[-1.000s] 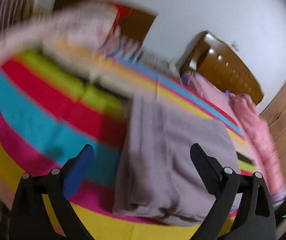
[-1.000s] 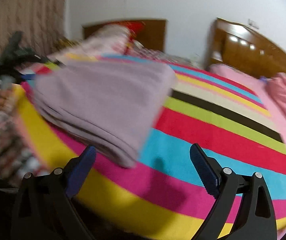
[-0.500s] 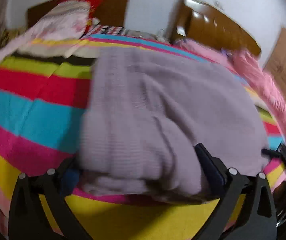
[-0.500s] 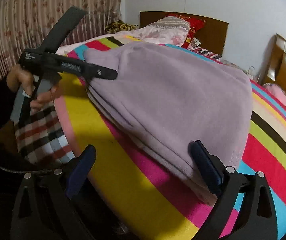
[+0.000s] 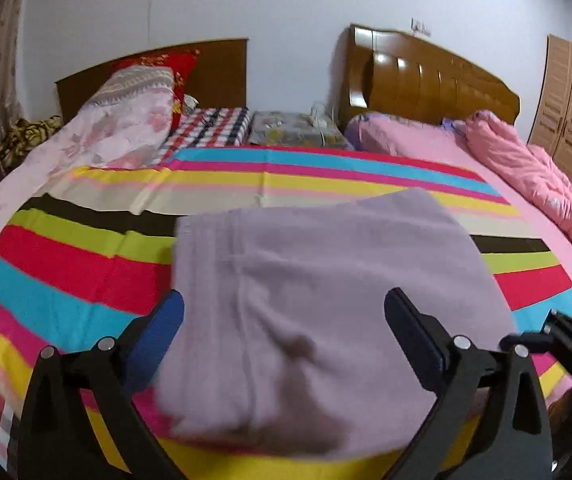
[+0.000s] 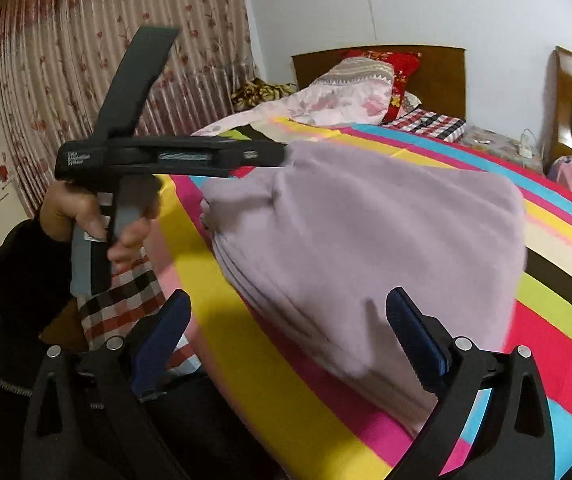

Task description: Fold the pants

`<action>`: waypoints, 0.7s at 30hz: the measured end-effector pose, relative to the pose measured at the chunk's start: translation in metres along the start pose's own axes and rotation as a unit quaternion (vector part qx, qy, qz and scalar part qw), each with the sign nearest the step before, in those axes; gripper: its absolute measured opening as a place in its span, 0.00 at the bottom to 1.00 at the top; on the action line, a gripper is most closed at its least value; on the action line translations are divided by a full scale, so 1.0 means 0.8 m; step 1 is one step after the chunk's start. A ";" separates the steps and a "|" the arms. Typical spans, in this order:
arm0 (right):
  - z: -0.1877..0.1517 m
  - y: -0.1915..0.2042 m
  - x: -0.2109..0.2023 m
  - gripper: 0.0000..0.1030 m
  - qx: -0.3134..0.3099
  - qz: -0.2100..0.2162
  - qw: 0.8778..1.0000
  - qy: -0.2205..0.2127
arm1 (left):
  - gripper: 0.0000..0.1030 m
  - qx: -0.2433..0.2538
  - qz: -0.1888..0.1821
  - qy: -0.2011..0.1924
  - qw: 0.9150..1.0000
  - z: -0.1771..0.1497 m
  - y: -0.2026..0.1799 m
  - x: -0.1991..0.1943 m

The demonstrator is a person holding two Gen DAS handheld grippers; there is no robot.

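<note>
Pants [image 5: 326, 280], lilac and already doubled into a thick bundle, lie on the striped bed [image 5: 66, 272] near its front edge. The left gripper [image 5: 284, 320] has its fingers spread wide around the bundle's near end without pinching it; the right gripper [image 6: 288, 316] has just opened its fingers, now fully apart, with a corner of the cloth between them but unpressed. A tidy finish probably means squaring the stacked edges and smoothing the top rather than lifting again, since soft fleece slumps easily.
</note>
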State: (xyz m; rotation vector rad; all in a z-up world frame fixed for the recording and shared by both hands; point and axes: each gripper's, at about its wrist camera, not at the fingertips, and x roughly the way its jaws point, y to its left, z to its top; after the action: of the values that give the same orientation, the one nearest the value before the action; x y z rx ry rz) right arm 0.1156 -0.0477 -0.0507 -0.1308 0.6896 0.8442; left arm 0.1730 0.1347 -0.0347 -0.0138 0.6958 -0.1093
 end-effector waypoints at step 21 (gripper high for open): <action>0.117 -0.192 0.088 0.93 0.029 0.101 0.989 0.102 | 0.99 0.063 0.013 0.045 0.997 -0.047 -0.011 0.068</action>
State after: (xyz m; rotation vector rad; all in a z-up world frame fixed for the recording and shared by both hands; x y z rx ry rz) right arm 0.3077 -0.0709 -0.0448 -0.0975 0.9295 1.0123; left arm 0.1895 0.1208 -0.0977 0.1207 0.7781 -0.1299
